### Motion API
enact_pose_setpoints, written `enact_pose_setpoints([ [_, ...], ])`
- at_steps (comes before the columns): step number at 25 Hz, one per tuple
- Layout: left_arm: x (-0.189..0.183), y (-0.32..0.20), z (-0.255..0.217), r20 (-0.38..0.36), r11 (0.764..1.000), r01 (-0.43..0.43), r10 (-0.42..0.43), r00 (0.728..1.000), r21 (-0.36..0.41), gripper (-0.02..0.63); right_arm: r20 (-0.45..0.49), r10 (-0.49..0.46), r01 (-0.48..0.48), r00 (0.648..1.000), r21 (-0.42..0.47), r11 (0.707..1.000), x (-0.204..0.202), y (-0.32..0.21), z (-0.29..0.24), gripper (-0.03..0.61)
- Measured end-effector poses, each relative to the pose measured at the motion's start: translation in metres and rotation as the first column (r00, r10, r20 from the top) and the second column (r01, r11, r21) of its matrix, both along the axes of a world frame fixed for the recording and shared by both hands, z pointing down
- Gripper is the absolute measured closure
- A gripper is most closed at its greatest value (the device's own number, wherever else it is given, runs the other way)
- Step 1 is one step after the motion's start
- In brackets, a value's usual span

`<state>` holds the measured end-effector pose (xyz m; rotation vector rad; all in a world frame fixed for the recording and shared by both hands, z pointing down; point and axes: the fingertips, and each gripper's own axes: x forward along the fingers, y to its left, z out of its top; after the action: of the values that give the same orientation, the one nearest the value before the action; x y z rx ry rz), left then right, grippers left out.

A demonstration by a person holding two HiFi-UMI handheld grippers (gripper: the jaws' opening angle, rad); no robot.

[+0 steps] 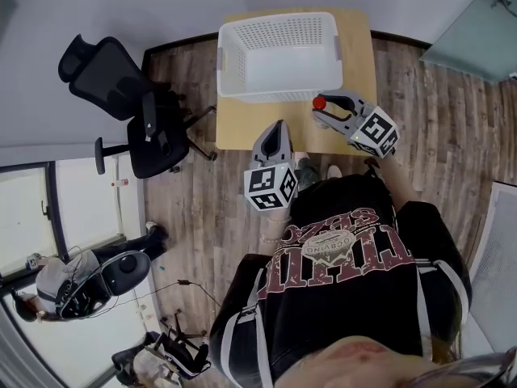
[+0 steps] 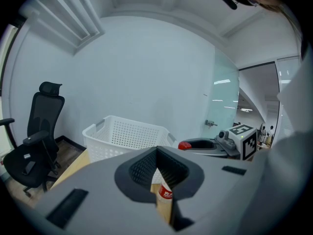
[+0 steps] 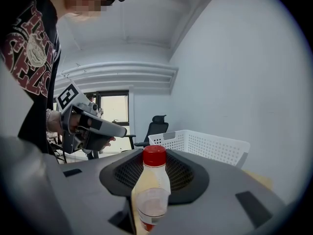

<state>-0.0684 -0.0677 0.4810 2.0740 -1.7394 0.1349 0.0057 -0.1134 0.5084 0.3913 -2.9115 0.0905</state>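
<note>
The right gripper (image 1: 327,111) has its jaws pinching a bottle (image 3: 151,187) of pale cream-coloured stuff. The bottle lies lengthways in the gap between the jaws. Its red cap (image 3: 154,155) sticks out past the tips and its clear, red-labelled base sits back toward the camera. Seen from the head, the cap is just beside the near right corner of the white basket (image 1: 283,83), above the wooden counter (image 1: 242,128) that carries the basket. Whether the cap touches the basket wall cannot be told. The left gripper (image 1: 277,132) is on the person's side of the basket, near the counter's front edge and well short of the basket's near wall. Its jaws are pressed almost together, with only a thin slit between them. Through that slit the left gripper view shows a strip of counter and a scrap of something white with a red label, too little to name; nothing sits between the pads. The two grippers are near each other but apart, the left one farther from the basket. A black office chair (image 1: 141,111) stands on the floor to the left of the basket.
</note>
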Motion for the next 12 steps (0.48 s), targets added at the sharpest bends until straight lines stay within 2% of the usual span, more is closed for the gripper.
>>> enact_pose_setpoints([
  [12, -0.006, -0.003, 0.004, -0.006, 1.0, -0.004, 0.004, 1.0, -0.006, 0.566, -0.012, 0.001, -0.001, 1.0, -0.012, 1.0, -0.002, -0.001, 0.021, 0.426],
])
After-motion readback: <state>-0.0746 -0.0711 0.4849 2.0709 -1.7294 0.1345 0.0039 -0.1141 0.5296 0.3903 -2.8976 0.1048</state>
